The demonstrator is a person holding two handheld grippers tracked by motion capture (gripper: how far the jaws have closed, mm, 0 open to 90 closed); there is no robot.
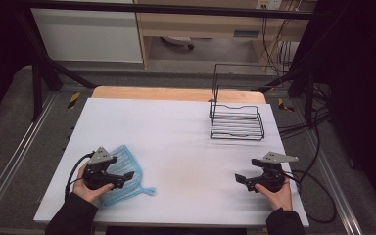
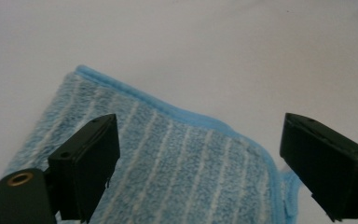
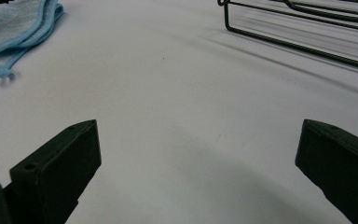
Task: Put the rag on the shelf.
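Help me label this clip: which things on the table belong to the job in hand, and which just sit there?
In the job: blue striped cloth, under the open left gripper.
Just there: black wire rack at the far right; open right gripper over bare white table.

1. No readable text, brand or number anywhere on the table (image 1: 186, 127).
2. A small label on the shelf (image 1: 247, 33) behind looks printed, perhaps, but it's too blurred to read.
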